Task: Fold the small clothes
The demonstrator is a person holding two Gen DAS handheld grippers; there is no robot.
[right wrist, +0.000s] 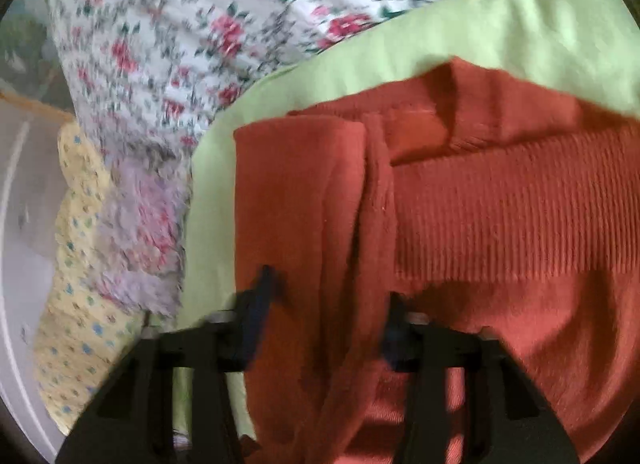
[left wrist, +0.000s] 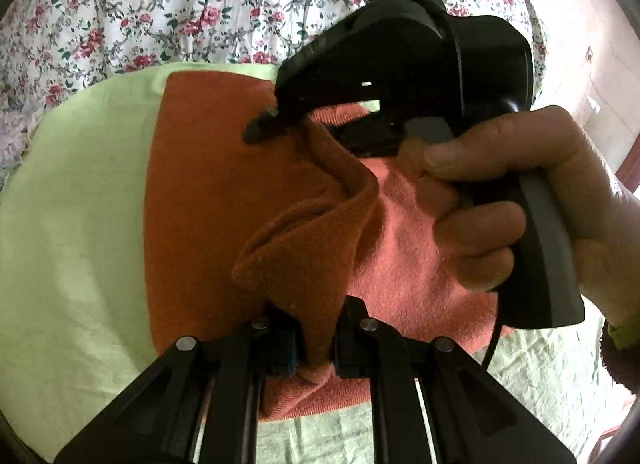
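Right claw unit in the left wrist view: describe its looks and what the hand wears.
The right claw has a bulky matte black housing, a small green light on top, a grey-faced handle and a thin black cable hanging below. The hand shows a dark fuzzy cuff over a yellow-green band.

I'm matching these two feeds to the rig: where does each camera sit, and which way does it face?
Left wrist view: mounted on the left gripper, facing down along its fingers, shut on a fold of the rust-orange knitted garment; the person's hand holding the right gripper shows ahead.
Right wrist view: mounted on the right gripper, facing down across the same garment, blurred; only its own fingers show.
Shared: the garment, the pale green cloth under it, the floral bedspread.
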